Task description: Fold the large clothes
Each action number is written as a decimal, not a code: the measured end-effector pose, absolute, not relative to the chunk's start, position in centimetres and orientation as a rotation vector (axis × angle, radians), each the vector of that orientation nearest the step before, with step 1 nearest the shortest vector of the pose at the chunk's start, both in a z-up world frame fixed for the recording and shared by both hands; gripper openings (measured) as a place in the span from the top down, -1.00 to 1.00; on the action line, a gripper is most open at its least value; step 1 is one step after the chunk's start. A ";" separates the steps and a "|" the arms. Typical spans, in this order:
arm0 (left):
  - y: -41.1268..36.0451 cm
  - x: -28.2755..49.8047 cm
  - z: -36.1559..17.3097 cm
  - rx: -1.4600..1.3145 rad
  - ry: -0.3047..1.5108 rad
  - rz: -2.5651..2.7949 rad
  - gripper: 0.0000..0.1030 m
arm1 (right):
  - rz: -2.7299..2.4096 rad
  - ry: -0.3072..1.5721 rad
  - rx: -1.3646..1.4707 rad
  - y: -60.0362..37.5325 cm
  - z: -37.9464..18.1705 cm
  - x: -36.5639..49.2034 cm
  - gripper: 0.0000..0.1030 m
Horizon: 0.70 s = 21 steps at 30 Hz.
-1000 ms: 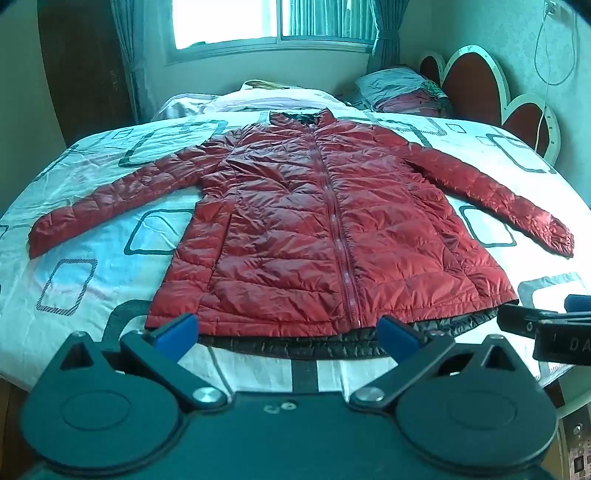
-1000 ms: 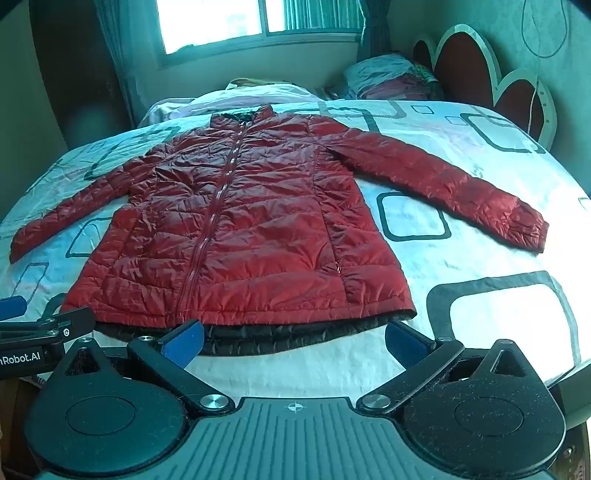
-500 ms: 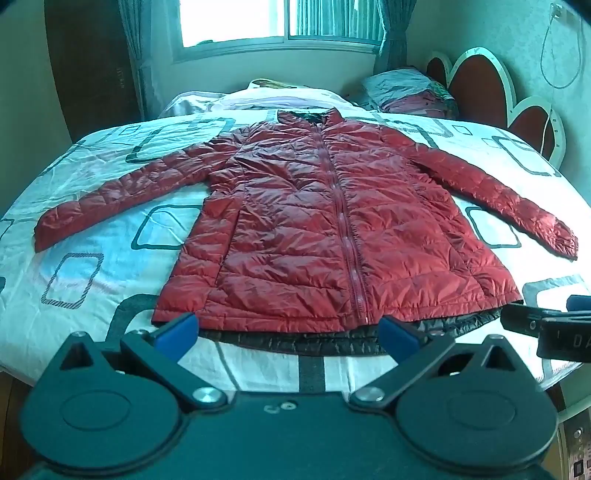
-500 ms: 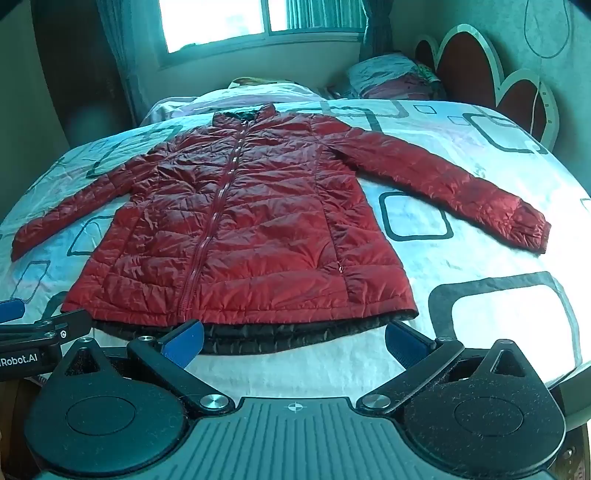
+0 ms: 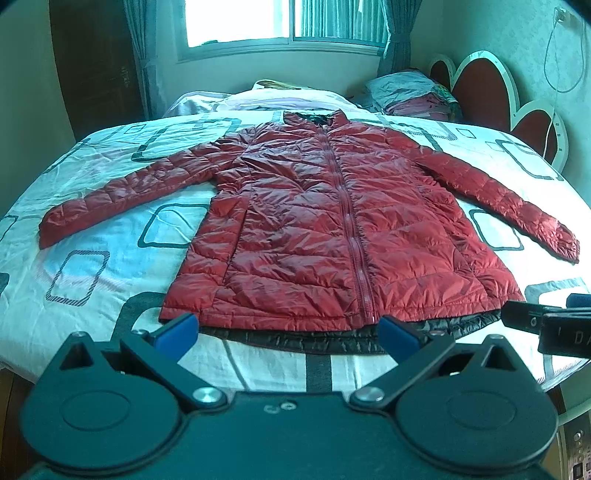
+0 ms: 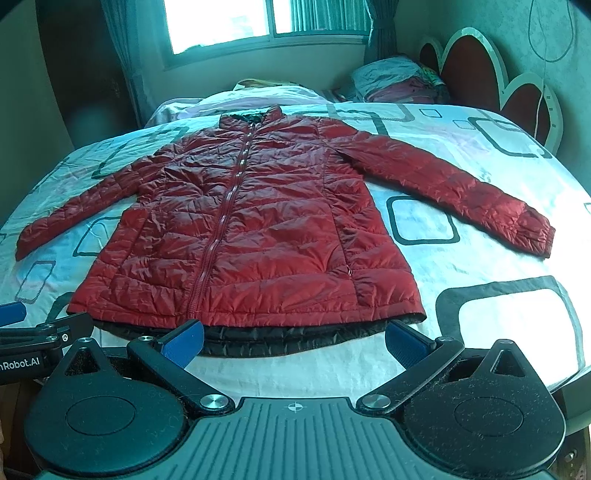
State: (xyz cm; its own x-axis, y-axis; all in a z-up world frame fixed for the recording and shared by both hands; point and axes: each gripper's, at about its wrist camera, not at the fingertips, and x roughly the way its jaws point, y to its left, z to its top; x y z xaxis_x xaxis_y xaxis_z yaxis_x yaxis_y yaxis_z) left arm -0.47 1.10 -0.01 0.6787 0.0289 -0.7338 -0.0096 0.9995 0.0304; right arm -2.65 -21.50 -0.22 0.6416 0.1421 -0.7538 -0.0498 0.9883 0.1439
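A red quilted jacket (image 5: 332, 229) lies flat and zipped on the bed, front up, collar toward the window, both sleeves spread out; it also shows in the right wrist view (image 6: 251, 229). A dark lining shows along its hem (image 5: 325, 338). My left gripper (image 5: 288, 334) is open and empty, hovering just before the hem near the bed's front edge. My right gripper (image 6: 293, 341) is open and empty, also just before the hem, to the right of the left one. Neither touches the jacket.
The bed has a white sheet (image 5: 110, 236) with dark square outlines. Pillows and folded bedding (image 5: 410, 96) lie at the far end under a window (image 5: 280, 18). A red-and-white headboard (image 5: 491, 92) stands at the right. A dark wardrobe (image 5: 96, 66) stands at the left.
Both grippers have shifted slightly, so the jacket sits a little more to the right in each view. Nothing was grasped and the jacket has not moved.
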 end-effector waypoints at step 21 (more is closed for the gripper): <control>1.4 -0.8 0.1 0.022 0.824 0.025 -1.00 | 0.106 0.864 0.118 -21.8 0.0 -2.7 -1.00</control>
